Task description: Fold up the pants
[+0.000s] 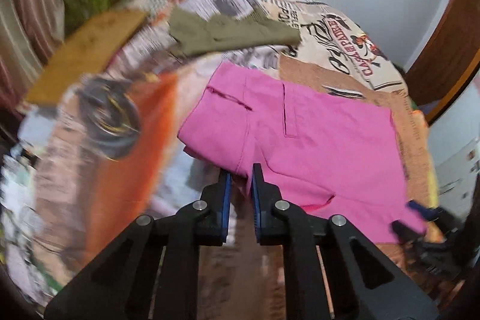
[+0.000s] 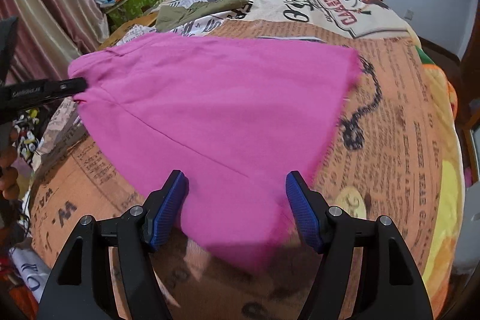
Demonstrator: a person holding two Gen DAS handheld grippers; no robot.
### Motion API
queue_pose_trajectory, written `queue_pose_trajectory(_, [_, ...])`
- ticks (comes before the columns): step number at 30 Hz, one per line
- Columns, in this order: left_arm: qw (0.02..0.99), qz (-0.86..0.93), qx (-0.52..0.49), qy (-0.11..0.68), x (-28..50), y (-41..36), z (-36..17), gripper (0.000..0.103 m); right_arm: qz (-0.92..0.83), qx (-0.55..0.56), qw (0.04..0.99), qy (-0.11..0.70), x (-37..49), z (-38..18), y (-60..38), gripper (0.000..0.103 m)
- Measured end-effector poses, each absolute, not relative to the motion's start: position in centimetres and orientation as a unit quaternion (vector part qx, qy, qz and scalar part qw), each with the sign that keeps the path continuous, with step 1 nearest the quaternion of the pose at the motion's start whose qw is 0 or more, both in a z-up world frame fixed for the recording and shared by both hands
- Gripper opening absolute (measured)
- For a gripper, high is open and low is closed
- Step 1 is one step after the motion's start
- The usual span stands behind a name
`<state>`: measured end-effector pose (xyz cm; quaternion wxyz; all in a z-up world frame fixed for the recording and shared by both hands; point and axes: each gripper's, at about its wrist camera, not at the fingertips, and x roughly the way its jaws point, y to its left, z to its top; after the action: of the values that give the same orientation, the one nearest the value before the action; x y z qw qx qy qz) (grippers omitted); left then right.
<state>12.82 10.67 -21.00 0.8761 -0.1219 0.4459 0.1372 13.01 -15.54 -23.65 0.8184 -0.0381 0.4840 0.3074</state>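
the bed (image 2: 399, 122), spread with a newsprint-pattern cover, serves as the flat folding surface, and the pink pants (image 2: 210, 116) lie across the centre of both views. at lower centre of the left view, the left tool (image 1: 241, 179) is pinched nearly shut on the pants' near edge, apparently to lift it over. at the bottom of the right view, the right tool (image 2: 237, 191) stands wide open astride the hem, gripping nothing.

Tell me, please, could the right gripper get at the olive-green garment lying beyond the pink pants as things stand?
Probably not without moving: the olive-green garment lies far across the bed, beyond the pink pants that the open right gripper straddles. Nothing blocks the way.
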Motion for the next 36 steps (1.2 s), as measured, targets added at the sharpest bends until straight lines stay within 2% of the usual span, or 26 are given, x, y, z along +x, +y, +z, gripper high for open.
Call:
queue_pose_trajectory(6, [0.899,0.152,-0.014,0.411,11.4,7.9,-19.9,0.01,0.291,-0.023,0.825,0.484,12.1,-23.3,-16.6,0.066])
queue_pose_trajectory(14, [0.93,0.1,0.031,0.353,12.5,4.2,-15.8,0.01,0.254,-0.038,0.839,0.48,11.1,-22.8,-18.2,0.066])
queue_pose_trajectory(22, [0.945,0.016,0.09,0.315,13.6,-2.1,-13.7,0.01,0.257,0.008,0.831,0.494,11.5,-23.9,-19.0,0.066])
queue_pose_trajectory(27, [0.94,-0.037,0.091,0.328,14.8,-4.9,-14.2,0.009,0.261,0.014,0.83,0.494,11.4,-23.9,-19.1,0.066])
queue_pose_trajectory(36, [0.896,-0.129,-0.004,0.426,18.5,-5.5,-17.4,0.007,0.266,0.023,0.829,0.492,11.4,-24.1,-19.5,0.066])
